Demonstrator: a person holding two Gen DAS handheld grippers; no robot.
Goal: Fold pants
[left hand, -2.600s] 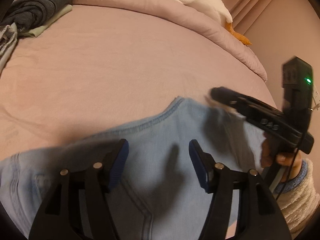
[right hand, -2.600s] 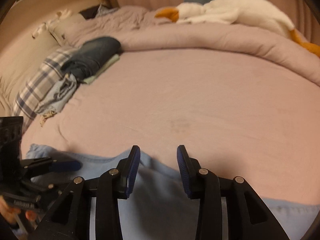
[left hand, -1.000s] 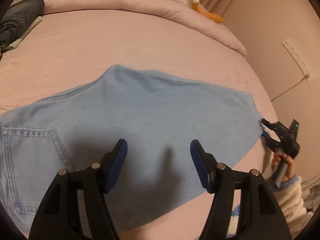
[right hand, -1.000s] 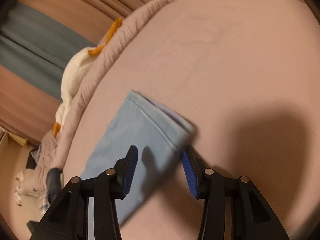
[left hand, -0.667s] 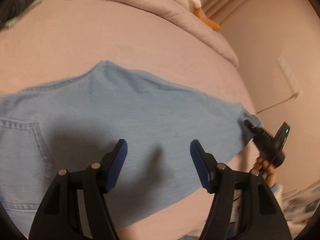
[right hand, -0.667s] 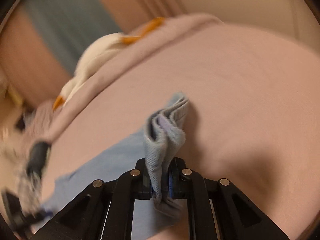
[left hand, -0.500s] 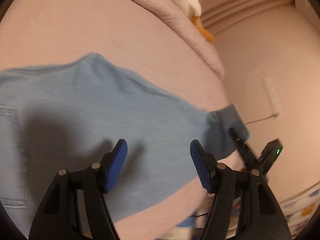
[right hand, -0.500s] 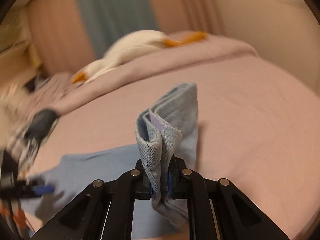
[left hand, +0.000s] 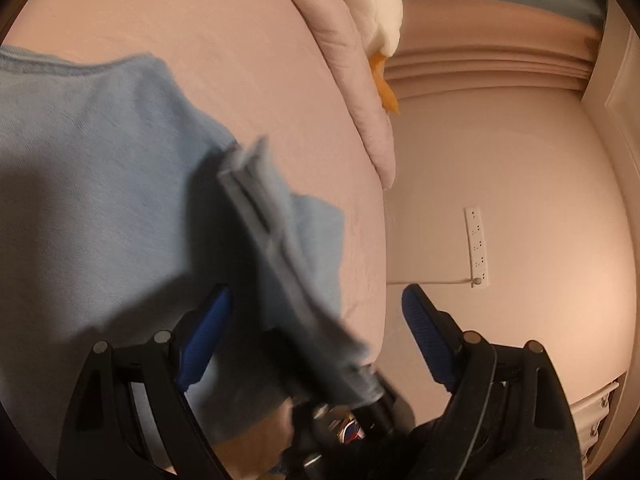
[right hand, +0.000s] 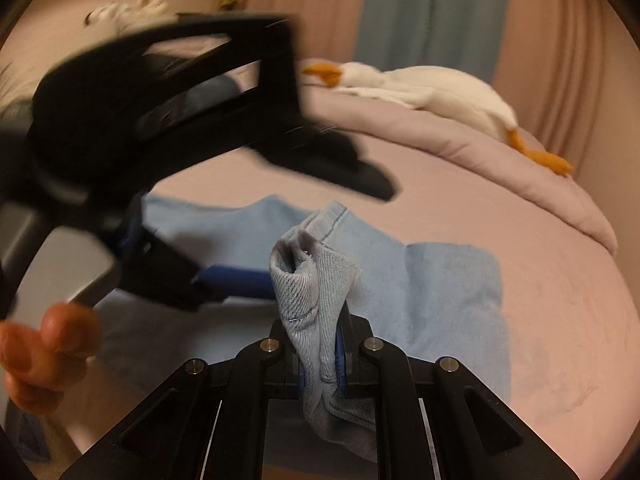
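Light blue denim pants [left hand: 80,160] lie spread on the pink bed sheet [left hand: 240,60]. My right gripper [right hand: 320,360] is shut on the bunched leg hem [right hand: 308,276] and holds it up off the bed, with the leg [right hand: 440,280] trailing behind it. In the left wrist view the raised hem [left hand: 272,248] hangs blurred between the fingers of my open left gripper [left hand: 314,336], with the right gripper [left hand: 352,408] just below. From the right wrist the left gripper [right hand: 324,236] looms large and blurred, its jaws apart around the hem without touching it.
A white plush goose [right hand: 420,92] lies on the rolled pink duvet [right hand: 480,152] at the far side. The bed's right edge drops to a wall with a socket strip [left hand: 476,248]. A person's fingers [right hand: 40,352] hold the left gripper.
My right gripper shut on the leg hem, lifted it and carried it back over the pants. The left gripper stayed open and swung right, so the hem now sits between its fingers.
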